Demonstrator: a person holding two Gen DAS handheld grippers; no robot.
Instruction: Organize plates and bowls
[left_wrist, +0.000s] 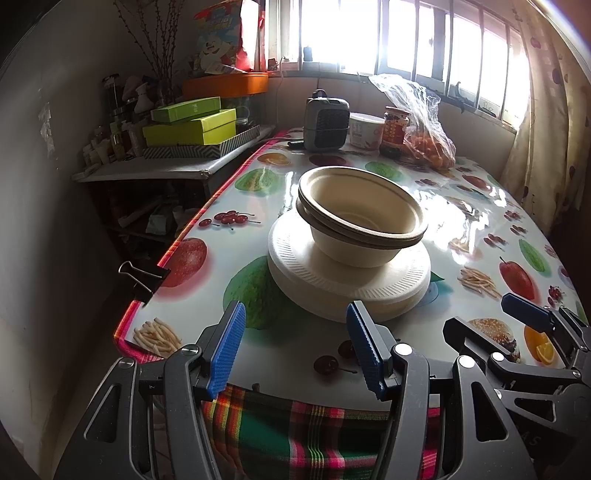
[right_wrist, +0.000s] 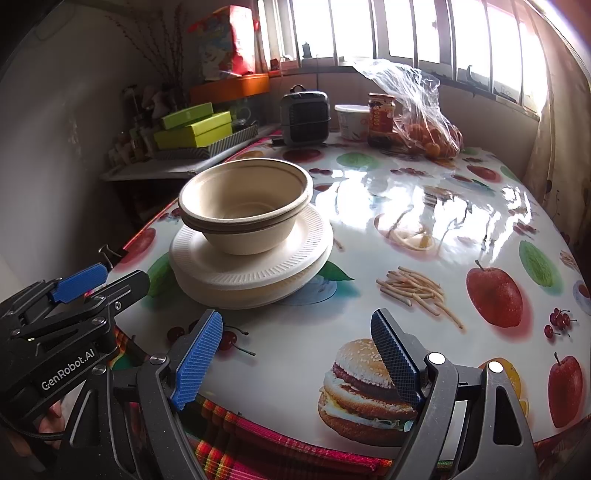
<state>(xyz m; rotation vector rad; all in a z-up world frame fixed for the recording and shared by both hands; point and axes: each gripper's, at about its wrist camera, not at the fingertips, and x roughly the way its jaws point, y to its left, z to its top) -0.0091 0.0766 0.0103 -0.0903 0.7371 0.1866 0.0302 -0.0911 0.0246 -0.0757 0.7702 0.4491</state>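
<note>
Nested beige paper bowls (left_wrist: 360, 216) (right_wrist: 245, 205) stand on a stack of white ribbed paper plates (left_wrist: 349, 284) (right_wrist: 251, 269) on the fruit-print table. My left gripper (left_wrist: 295, 345) hovers open at the table's near edge, just short of the plates, with nothing between its blue pads. My right gripper (right_wrist: 295, 354) is open too, over the burger print to the right of the stack, and holds nothing. Each gripper shows in the other's view: the right gripper (left_wrist: 532, 325) at the lower right of the left wrist view, the left gripper (right_wrist: 79, 282) at the lower left of the right wrist view.
At the table's far end stand a small grey heater (left_wrist: 325, 123), a white tub (left_wrist: 365, 129), a red-labelled jar (left_wrist: 395, 131) and a plastic bag of oranges (left_wrist: 424, 125). A side shelf with green boxes (left_wrist: 192, 127) is at the left. A binder clip (left_wrist: 142, 277) grips the table's left edge.
</note>
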